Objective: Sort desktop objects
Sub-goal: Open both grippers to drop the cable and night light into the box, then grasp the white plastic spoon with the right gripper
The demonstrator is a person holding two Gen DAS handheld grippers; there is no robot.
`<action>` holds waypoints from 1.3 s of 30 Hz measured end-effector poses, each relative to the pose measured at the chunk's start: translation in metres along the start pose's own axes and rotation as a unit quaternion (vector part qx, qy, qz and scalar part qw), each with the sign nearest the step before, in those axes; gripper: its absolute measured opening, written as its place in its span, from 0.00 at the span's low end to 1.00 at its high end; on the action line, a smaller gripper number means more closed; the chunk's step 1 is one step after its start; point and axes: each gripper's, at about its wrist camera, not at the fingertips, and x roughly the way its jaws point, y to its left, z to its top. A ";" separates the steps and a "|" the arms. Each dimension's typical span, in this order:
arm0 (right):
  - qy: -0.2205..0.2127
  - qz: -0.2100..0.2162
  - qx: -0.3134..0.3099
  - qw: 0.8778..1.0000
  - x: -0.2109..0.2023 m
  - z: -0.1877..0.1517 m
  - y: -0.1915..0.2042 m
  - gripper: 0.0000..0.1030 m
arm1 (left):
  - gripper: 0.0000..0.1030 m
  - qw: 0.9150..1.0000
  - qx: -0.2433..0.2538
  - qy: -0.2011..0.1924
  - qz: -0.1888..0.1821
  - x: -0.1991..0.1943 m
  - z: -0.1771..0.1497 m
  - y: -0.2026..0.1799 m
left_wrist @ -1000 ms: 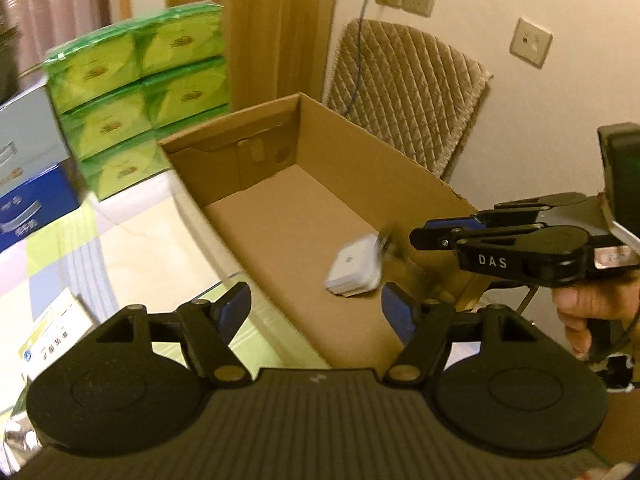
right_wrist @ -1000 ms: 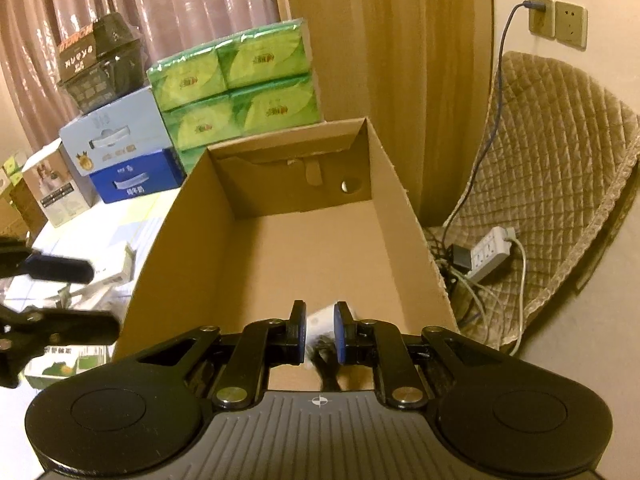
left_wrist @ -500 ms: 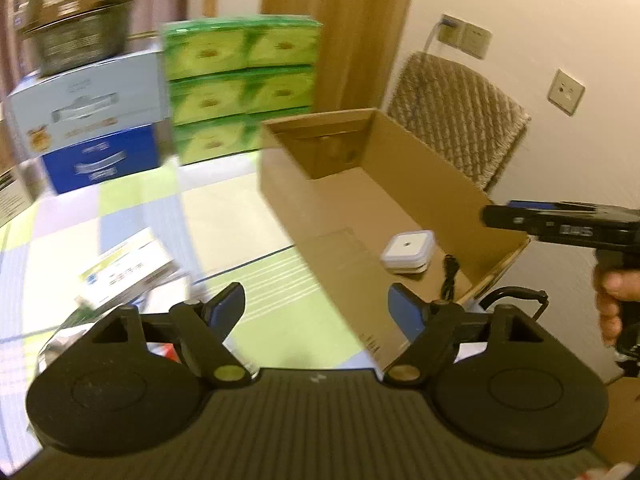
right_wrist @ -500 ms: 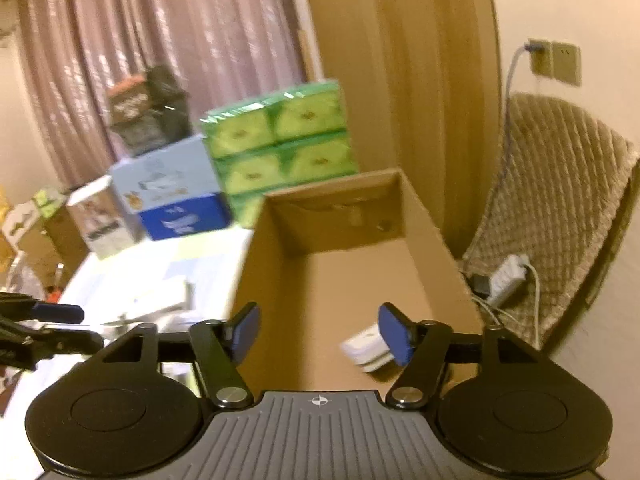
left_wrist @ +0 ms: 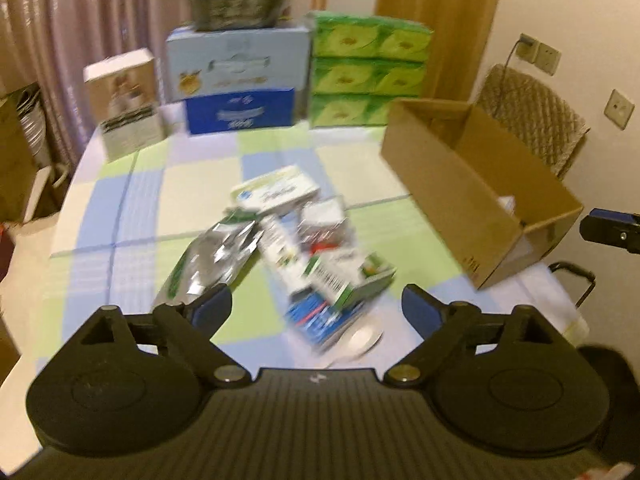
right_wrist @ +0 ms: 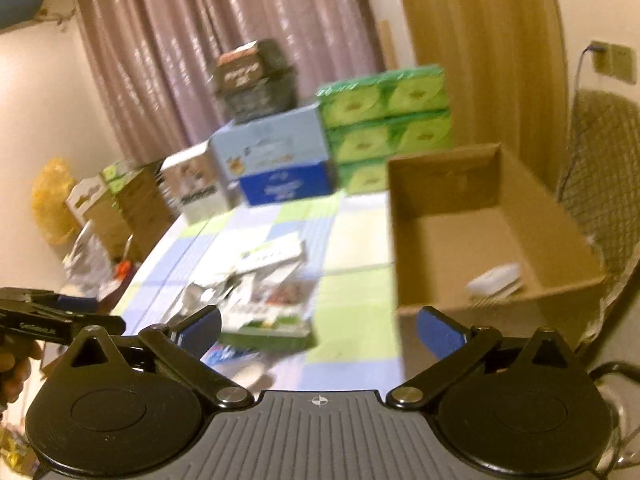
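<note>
Cardboard box [right_wrist: 492, 240] flanks piled packets [left_wrist: 304, 248]; both tools, left [left_wrist: 316, 308] and right [right_wrist: 318, 328], just spread wide, empty.

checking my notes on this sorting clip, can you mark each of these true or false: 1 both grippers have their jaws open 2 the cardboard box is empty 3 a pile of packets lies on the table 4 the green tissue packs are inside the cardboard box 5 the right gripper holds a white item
1. True: the left gripper and the right gripper stand wide apart with nothing between them.
2. False: a white item lies inside the cardboard box.
3. True: the pile of packets lies on the checked table.
4. False: the green tissue packs stand stacked on the table behind the box.
5. False: its jaws are empty.
</note>
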 end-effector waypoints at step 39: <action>0.155 0.055 -0.091 0.982 0.129 -0.059 0.042 0.83 | 0.88 0.991 0.102 0.087 -0.018 0.070 -0.056 0.025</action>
